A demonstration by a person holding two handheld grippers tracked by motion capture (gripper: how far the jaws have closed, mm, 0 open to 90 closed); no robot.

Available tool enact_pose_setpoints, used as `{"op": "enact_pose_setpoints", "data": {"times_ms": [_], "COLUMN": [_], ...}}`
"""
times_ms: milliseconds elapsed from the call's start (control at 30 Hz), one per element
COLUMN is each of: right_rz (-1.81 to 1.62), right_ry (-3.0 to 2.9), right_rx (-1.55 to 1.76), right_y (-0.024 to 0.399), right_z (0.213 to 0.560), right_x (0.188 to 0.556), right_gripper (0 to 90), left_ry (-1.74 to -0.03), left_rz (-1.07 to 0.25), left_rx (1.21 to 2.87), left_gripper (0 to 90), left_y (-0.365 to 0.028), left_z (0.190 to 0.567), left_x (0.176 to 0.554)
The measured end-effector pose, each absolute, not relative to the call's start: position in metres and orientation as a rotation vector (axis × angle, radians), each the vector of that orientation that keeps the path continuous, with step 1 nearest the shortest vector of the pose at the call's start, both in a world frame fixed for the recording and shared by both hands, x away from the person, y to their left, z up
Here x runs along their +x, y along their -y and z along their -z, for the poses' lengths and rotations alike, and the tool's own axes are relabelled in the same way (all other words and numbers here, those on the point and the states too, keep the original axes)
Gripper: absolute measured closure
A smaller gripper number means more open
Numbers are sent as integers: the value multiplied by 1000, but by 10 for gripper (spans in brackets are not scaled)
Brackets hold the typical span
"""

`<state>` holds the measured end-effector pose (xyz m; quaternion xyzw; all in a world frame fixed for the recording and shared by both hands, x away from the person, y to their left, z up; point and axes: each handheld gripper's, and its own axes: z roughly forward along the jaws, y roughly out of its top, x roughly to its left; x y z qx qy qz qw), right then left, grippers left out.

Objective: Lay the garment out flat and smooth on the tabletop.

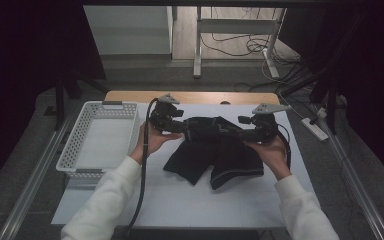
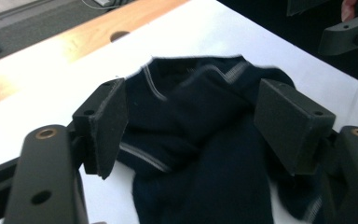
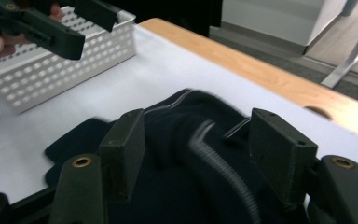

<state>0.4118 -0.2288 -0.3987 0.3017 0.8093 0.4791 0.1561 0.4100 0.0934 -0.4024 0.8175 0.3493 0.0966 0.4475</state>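
As it lies crumpled, dark garment [image 1: 215, 150], long axis left-right, legs toward person

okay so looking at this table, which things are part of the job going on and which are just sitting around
In the job: dark garment, left gripper, right gripper, both open over it.

Just around: white basket, standing apart at the left; white table cover; cables on the floor.

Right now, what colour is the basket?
White, with little square holes. The basket shows best in the high view.
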Motion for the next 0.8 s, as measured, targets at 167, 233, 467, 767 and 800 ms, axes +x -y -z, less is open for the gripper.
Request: {"op": "enact_pose_setpoints", "data": {"times_ms": [167,233,467,767,800], "right_rz": [-1369,-1365,-1387,-1388,-1381], "right_ry": [-2340,-2348,-2378,-2421,-2428], "right_rx": [830,830,794,771,764], "right_y": [228,230,231,222,221], "right_z": [408,411,420,435,436], "right_x": [388,381,356,346,346], "right_gripper": [365,359,358,357,356], "left_ry": [-832,-824,-814,-828,-827], "left_rz": [-236,-223,-179,-163,-162], "left_rx": [2045,2045,2049,2037,2034], "left_gripper": [262,263,259,252,251], "left_y": [-98,-101,-108,-114,-114], "left_z": [408,411,424,436,437], "left_x": [387,378,355,345,344]}}
